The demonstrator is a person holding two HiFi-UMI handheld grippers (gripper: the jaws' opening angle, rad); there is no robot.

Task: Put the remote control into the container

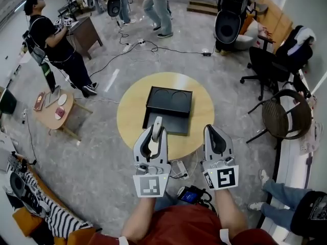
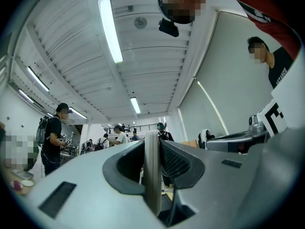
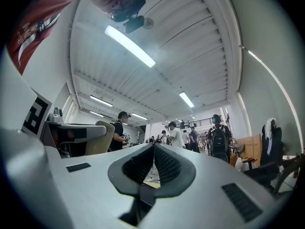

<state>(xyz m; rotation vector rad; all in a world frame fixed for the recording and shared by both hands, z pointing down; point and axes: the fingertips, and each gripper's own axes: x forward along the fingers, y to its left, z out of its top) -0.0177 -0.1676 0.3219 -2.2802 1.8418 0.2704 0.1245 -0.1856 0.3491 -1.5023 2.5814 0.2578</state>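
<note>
A slim, pale remote control (image 1: 155,135) stands upright between the jaws of my left gripper (image 1: 157,127), which is shut on it. In the left gripper view the remote control (image 2: 152,175) shows edge-on, with the left gripper (image 2: 153,149) pointing up toward the ceiling. The black container (image 1: 169,102) lies open on the round yellow table (image 1: 132,112), just beyond the left gripper. My right gripper (image 1: 208,130) hovers over the table's near right edge with its jaws together and nothing between them. The right gripper (image 3: 153,150) also aims upward.
A round wicker chair (image 1: 286,117) and a black office chair (image 1: 268,65) stand to the right. A small wooden table (image 1: 53,111) is at the left. Cables and a power strip (image 1: 180,169) lie on the floor. Several people stand around the room.
</note>
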